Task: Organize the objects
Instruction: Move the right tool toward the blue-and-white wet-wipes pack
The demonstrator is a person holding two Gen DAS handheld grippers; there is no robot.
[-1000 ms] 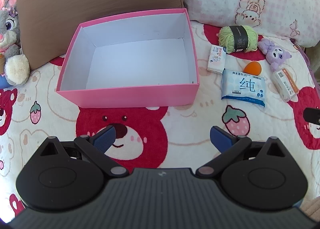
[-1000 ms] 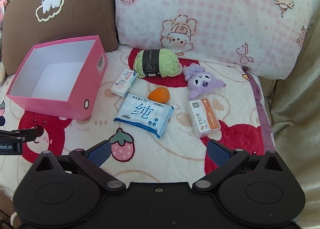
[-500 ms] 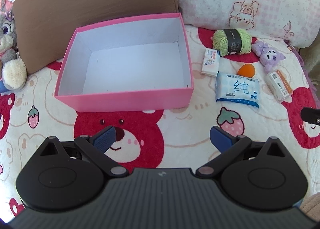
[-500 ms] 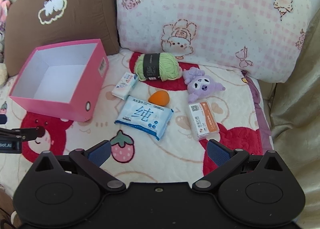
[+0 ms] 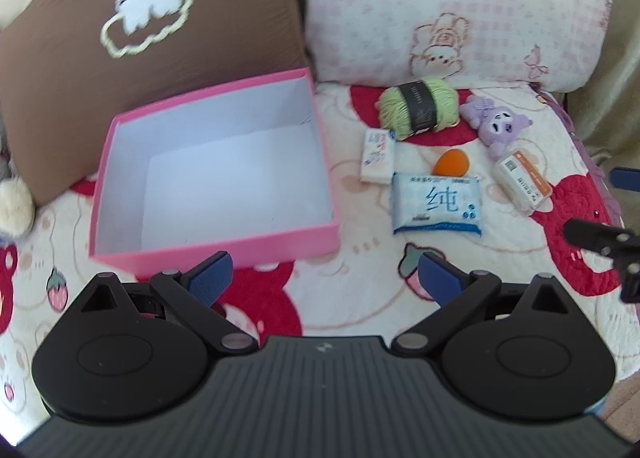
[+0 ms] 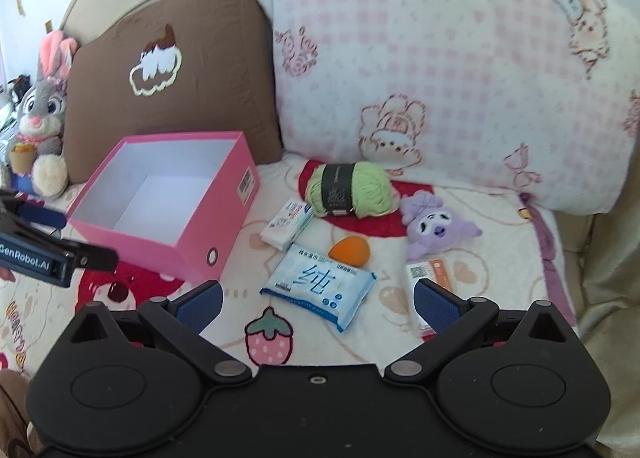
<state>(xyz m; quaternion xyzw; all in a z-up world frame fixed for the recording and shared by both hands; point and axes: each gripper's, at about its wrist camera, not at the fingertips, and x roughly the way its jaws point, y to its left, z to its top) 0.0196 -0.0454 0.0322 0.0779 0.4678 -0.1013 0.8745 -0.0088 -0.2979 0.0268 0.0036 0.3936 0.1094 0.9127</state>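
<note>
While both tools hung wide open and empty, left tool (image 5: 325, 275) and right tool (image 6: 317, 303), nothing was boxed yet. Pink box (image 6: 132, 226) stood empty; wipes pack (image 6: 320, 285), orange sponge (image 6: 350, 251) and yarn (image 6: 349, 188) lay just right of it. Judged step: approach. Next: descend on one item.

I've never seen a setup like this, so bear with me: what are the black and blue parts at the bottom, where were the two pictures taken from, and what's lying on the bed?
Each picture comes from a camera on a hand-held gripper, looking along its two blue-padded fingers. The left gripper and right gripper are both open and hold nothing. On the blanket stand an empty pink box and, to its right, green yarn, a purple plush, an orange sponge, a wet-wipes pack, a small tissue pack and an orange-labelled packet.
</note>
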